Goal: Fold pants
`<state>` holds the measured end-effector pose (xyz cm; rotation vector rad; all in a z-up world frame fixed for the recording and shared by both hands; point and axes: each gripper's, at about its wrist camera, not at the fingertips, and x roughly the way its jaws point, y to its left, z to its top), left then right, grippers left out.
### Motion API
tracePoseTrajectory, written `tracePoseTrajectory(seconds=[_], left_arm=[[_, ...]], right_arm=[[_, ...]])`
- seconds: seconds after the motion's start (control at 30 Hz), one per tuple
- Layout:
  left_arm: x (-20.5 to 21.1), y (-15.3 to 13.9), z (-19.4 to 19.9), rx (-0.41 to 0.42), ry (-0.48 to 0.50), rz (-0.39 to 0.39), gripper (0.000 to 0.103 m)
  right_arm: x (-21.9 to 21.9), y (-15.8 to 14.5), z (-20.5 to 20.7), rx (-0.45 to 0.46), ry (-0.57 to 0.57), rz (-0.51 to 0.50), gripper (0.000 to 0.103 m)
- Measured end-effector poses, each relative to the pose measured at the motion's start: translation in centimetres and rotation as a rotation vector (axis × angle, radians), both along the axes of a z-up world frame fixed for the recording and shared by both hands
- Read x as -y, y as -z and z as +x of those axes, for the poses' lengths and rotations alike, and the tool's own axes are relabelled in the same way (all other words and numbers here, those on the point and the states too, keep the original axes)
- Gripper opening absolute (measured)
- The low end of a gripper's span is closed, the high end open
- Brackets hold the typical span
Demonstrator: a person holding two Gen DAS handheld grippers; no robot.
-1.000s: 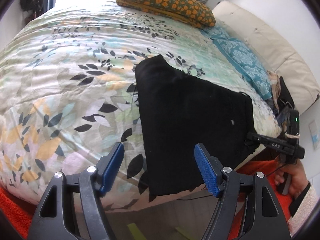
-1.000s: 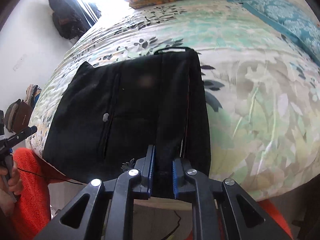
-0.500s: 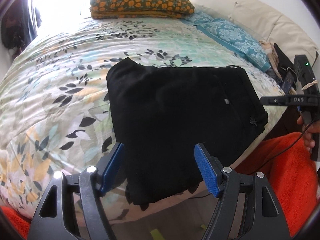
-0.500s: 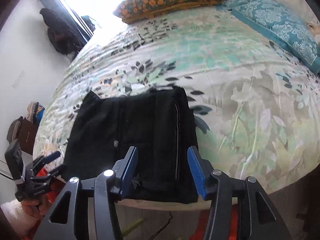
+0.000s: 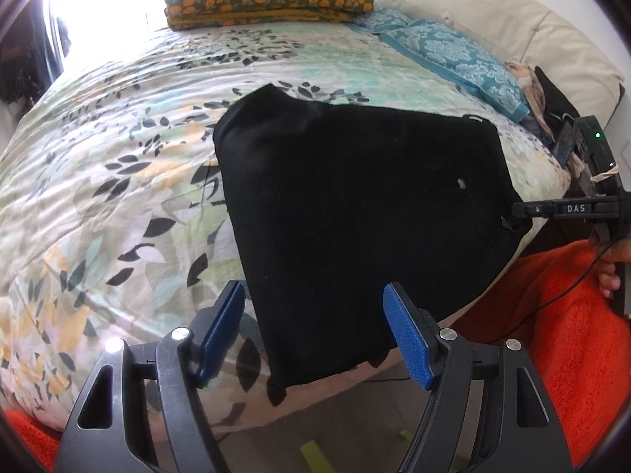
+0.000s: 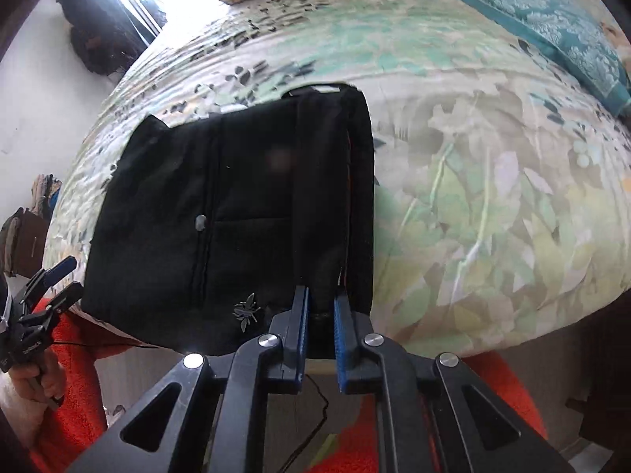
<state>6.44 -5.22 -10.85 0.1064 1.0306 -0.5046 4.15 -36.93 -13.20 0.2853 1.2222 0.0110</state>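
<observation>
The only readable text is the white letters "DAS" on the black arm of the right hand-held gripper, seen at the right edge of the left wrist view.

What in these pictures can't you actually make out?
- Pants: how many layers are folded; the black cloth hides its own seams in both views.
- Right gripper: how much cloth the pads pinch, hidden between them.
- Window: washed out by glare in the left view.
- Dark items by the headboard: too small to identify, left view.
- Floor under the bed: blocked by gripper frames.
</observation>
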Motion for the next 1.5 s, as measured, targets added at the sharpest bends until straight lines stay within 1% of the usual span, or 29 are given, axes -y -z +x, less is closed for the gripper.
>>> tracePoseTrajectory(seconds=[0.03,0.07,0.1,0.13,0.17,0.2,0.27,0.3,0.37,0.47,0.53,0.6,0.67,0.7,0.73,0.77,0.87,0.93,1.0,1.07,1.1,1.17,1.2,1.23,1.3,1.33,1.37,1.43,1.5], left_arm=[[-0.2,0.3,0.2,-0.017,-0.009,0.005,0.075],[-0.6,0.1,0.4,-0.023,-0.020,-0.012,0.075],[-1.0,-0.5,0.7,-0.017,-0.032,-0.038,0.075],[-1.5,-1.3,1.2,0.002,-0.047,-0.062,0.075],[-1.9,-2.2,2.0,0.024,-0.066,-0.084,0.075],[-2.2,-3.0,3.2,0.043,-0.086,-0.108,0.075],[-2.0,-4.3,6.3,0.054,-0.134,-0.149,0.075],[-1.6,-4.7,8.0,0.051,-0.152,-0.177,0.075],[0.0,-4.9,11.5,0.029,-0.142,-0.238,0.075],[3.7,-2.7,15.9,-0.051,-0.101,-0.229,0.075],[5.5,-0.3,18.1,-0.075,-0.095,-0.179,0.075],[5.6,2.4,19.9,-0.072,-0.173,-0.110,0.075],[3.9,5.2,21.6,-0.116,-0.307,-0.093,0.075],[2.8,6.3,22.1,-0.136,-0.363,-0.121,0.077],[1.8,6.9,22.1,-0.144,-0.389,-0.171,0.077],[1.5,7.0,21.9,-0.126,-0.395,-0.193,0.077],[2.4,6.5,21.5,-0.098,-0.374,-0.145,0.077],[1.8,5.6,21.4,-0.108,-0.388,-0.181,0.077],[1.1,3.8,20.5,-0.092,-0.385,-0.215,0.077],[0.7,1.2,18.3,-0.044,-0.348,-0.198,0.077],[0.7,0.0,16.8,-0.019,-0.312,-0.182,0.077],[0.9,-2.0,13.2,0.018,-0.211,-0.154,0.077],[1.2,-2.6,11.2,0.033,-0.163,-0.130,0.077],[1.3,-2.9,9.1,0.046,-0.117,-0.106,0.078],[1.6,-2.6,5.3,0.047,-0.056,-0.053,0.079],[1.7,-1.8,3.6,0.039,-0.033,-0.025,0.079],[1.8,-0.7,2.4,0.028,-0.018,0.013,0.079],[2.1,2.1,1.0,-0.015,-0.015,0.085,0.079],[1.6,2.5,0.9,-0.027,-0.058,0.067,0.080]], right_arm=[[0.1,0.2,0.0,0.004,0.007,0.011,0.015],[0.3,-0.2,-0.1,0.016,0.019,0.019,0.022],[0.6,-0.9,-0.1,0.033,0.029,0.027,0.029],[0.9,-1.7,-0.2,0.049,0.044,0.016,0.040],[1.1,-3.0,-0.3,0.082,0.062,-0.012,0.044],[1.3,-4.5,-0.4,0.136,0.073,-0.032,0.044],[1.4,-7.1,0.3,0.234,0.069,-0.019,0.046],[1.4,-8.1,1.0,0.277,0.062,0.008,0.046],[0.9,-8.7,3.6,0.334,0.029,0.087,0.047],[0.1,-6.6,7.6,0.361,-0.010,0.221,0.047],[0.0,-3.6,9.6,0.308,0.006,0.221,0.047],[0.3,-0.9,10.3,0.293,0.034,0.168,0.044],[1.1,1.1,10.0,0.314,0.071,0.184,0.036],[1.7,1.9,9.5,0.332,0.091,0.211,0.034],[2.0,2.4,9.3,0.343,0.106,0.234,0.032],[2.4,2.7,9.1,0.348,0.119,0.257,0.031],[2.6,2.9,9.5,0.350,0.121,0.263,0.030],[2.7,3.0,9.5,0.351,0.120,0.269,0.030],[3.0,2.6,9.4,0.358,0.124,0.278,0.030],[3.0,1.1,8.6,0.392,0.129,0.246,0.030],[2.6,0.0,8.1,0.411,0.121,0.221,0.032],[1.6,-2.1,6.8,0.411,0.120,0.115,0.055],[1.1,-3.0,5.9,0.402,0.120,0.078,0.055],[0.4,-3.8,4.9,0.387,0.111,0.064,0.056],[-1.5,-4.6,3.1,0.310,0.068,0.035,0.058],[-2.6,-4.6,2.2,0.268,0.041,0.013,0.059],[-3.7,-4.3,1.3,0.228,0.012,-0.012,0.065],[-5.4,-2.2,0.1,0.113,-0.029,-0.085,0.071],[-5.9,0.8,-0.8,0.019,-0.050,-0.131,0.071]])
